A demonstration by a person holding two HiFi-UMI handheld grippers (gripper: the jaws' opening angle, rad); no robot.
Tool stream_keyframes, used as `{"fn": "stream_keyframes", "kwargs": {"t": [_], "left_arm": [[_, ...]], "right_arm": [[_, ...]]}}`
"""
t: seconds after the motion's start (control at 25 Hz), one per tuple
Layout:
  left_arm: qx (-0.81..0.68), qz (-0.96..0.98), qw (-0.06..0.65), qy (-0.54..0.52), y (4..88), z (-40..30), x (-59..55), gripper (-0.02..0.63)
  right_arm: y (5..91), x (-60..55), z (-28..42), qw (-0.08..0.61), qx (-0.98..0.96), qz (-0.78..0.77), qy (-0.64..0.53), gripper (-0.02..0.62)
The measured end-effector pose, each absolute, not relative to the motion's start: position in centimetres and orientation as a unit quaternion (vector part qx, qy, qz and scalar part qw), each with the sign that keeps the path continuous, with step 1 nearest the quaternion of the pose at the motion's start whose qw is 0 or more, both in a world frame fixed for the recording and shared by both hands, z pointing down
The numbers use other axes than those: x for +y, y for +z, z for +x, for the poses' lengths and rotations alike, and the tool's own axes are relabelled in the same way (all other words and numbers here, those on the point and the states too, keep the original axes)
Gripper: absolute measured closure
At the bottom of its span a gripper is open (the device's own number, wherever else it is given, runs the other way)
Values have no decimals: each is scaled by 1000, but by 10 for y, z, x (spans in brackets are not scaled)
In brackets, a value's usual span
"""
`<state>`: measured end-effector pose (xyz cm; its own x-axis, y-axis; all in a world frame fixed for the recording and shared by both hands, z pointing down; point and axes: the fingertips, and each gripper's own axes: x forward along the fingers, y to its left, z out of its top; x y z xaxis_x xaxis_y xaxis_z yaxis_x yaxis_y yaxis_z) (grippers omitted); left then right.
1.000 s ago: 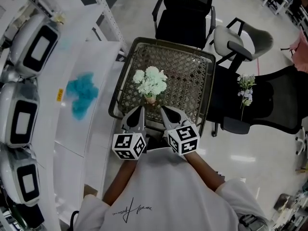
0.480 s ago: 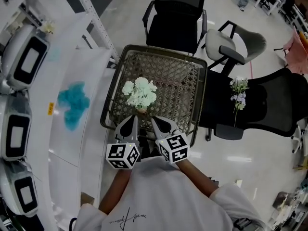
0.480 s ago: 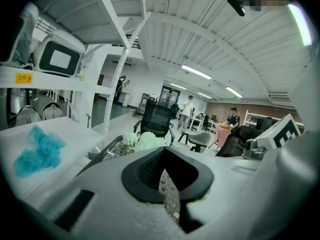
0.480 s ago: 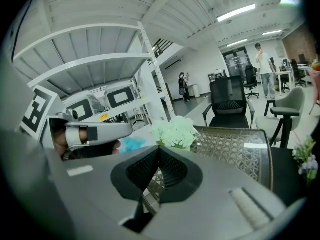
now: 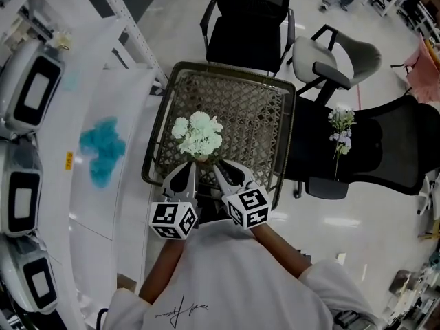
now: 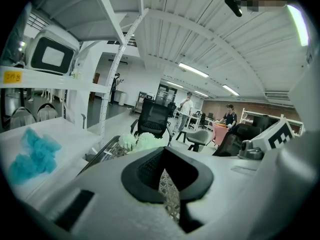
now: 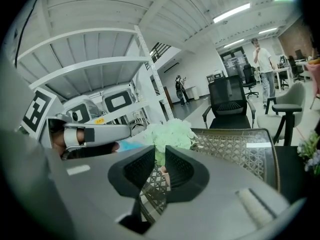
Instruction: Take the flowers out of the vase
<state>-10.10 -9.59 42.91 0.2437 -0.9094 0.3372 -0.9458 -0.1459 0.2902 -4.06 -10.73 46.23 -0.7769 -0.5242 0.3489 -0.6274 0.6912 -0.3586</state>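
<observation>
A bunch of pale green-white flowers [image 5: 198, 134] stands in a small vase [image 5: 202, 158] near the front edge of a wicker table [image 5: 258, 108]. Both grippers sit just in front of the vase, pointing at it. My left gripper [image 5: 185, 174] is to the vase's left, its jaw tips meeting, and the flowers [image 6: 141, 141] show beyond it. My right gripper [image 5: 221, 172] is to the vase's right. Its jaws have just been opening and stand slightly apart. The flowers [image 7: 170, 133] and a bit of the vase show through the gap, with nothing pressed between the pads [image 7: 181, 168].
A second flower sprig [image 5: 341, 130] lies on a black chair seat right of the table. Another black chair [image 5: 249, 26] and a grey chair [image 5: 335, 57] stand behind. A white shelf unit [image 5: 89, 150] with a blue cloth [image 5: 102, 150] and appliances runs along the left. People stand far off.
Both grippers have come a little closer to the vase and flowers. The head view has shifted slightly.
</observation>
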Motion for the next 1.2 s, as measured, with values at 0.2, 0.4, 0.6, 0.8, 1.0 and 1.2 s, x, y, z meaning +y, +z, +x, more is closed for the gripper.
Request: {"fn": "stream_keyframes", "kwargs": {"t": [0.2, 0.4, 0.6, 0.8, 1.0, 1.2], "left_arm": [[-608, 759, 227, 49, 431, -102, -103, 604], [-604, 761, 228, 56, 434, -104, -108, 604], [-599, 765, 227, 62, 438, -102, -114, 604], [-598, 765, 233, 63, 442, -104, -119, 604], [-602, 761, 236, 61, 444, -109, -122, 604], [-602, 757, 246, 56, 449, -115, -121, 604]], "right_arm": [[473, -118, -43, 110, -910, 317, 243, 497], [483, -122, -48, 115, -909, 316, 247, 473], [490, -127, -48, 112, -906, 320, 253, 442], [499, -129, -49, 121, -905, 321, 253, 413], [506, -130, -54, 124, -904, 316, 260, 377], [516, -124, -62, 138, -908, 304, 252, 336]]}}
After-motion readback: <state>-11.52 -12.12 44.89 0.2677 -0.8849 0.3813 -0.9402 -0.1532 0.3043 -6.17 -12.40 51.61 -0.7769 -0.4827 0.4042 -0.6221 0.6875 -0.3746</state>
